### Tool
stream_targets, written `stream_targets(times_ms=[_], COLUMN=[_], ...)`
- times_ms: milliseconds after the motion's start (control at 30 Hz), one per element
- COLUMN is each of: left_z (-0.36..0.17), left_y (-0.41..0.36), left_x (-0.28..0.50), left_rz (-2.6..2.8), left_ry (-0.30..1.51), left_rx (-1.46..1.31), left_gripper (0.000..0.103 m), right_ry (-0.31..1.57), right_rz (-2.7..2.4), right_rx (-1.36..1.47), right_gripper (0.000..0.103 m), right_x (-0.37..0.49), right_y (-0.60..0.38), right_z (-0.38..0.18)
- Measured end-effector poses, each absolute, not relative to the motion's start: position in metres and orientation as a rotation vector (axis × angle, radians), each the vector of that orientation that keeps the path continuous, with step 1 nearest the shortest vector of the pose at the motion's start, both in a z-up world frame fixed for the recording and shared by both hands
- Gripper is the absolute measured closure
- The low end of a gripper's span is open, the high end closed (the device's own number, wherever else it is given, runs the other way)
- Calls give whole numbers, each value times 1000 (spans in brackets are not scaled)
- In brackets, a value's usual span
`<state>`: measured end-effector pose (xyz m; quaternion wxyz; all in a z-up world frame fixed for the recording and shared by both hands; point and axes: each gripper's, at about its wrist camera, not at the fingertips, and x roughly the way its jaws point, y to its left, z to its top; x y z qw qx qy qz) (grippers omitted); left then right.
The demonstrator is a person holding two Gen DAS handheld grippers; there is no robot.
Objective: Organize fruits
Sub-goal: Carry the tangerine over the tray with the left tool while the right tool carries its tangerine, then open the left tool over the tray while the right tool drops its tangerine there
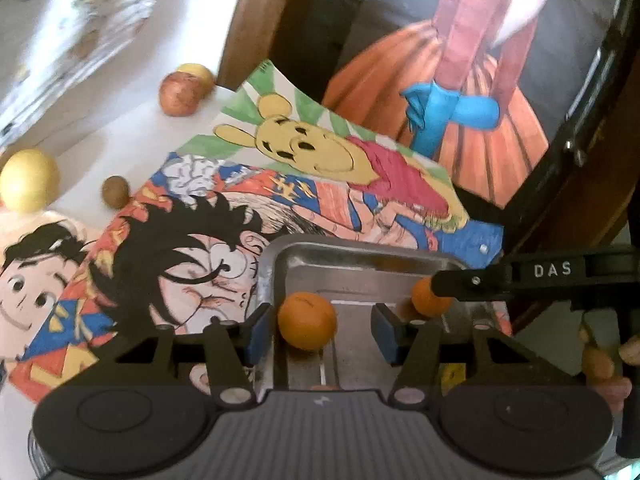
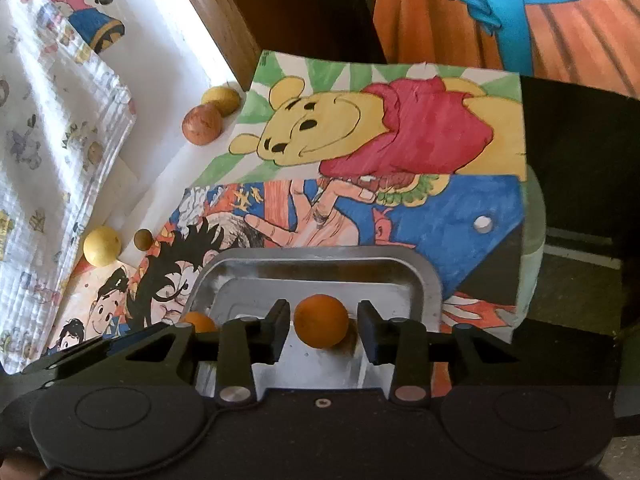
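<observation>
Orange fruits sit in the metal tray (image 2: 430,280) at lower centre: my left gripper (image 1: 316,328) and right gripper (image 2: 323,322) each straddle one, fingers released. Next I'd fetch the yellow fruit (image 2: 102,246) at left.

White tabletop (image 2: 168,60), cartoon drawings (image 2: 360,128), wooden frame (image 2: 216,12), patterned cloth (image 2: 48,120), daylight

Cartoon drawings (image 2: 380,140) overlapping on table; patterned cloth (image 2: 52,120) beside.
</observation>
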<state>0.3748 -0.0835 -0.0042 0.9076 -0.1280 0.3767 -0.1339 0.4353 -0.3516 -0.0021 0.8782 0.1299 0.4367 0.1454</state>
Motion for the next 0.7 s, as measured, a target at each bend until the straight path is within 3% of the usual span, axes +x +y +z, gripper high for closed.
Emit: stream_targets(times_ms=[133,200,400,700], left_z=[0,4,20,37], left_y=[-71,-66,-58,-63], left_x=[361,352,325,281], left_rz=[-237,-207,-106,-37], left_ry=[767,752,713,685], left_rx=[-336,-352,-334,-255], left_gripper=[36,24,3,1], right_ry=[871,850,794,760], right_rz=[291,285,285,289], right_rx=[244,218,156,104], right_gripper=[51,45,27,10], right_x=[420,411,383,337], right_y=[-354,-353,-347,-343], right_z=[10,16,32,46])
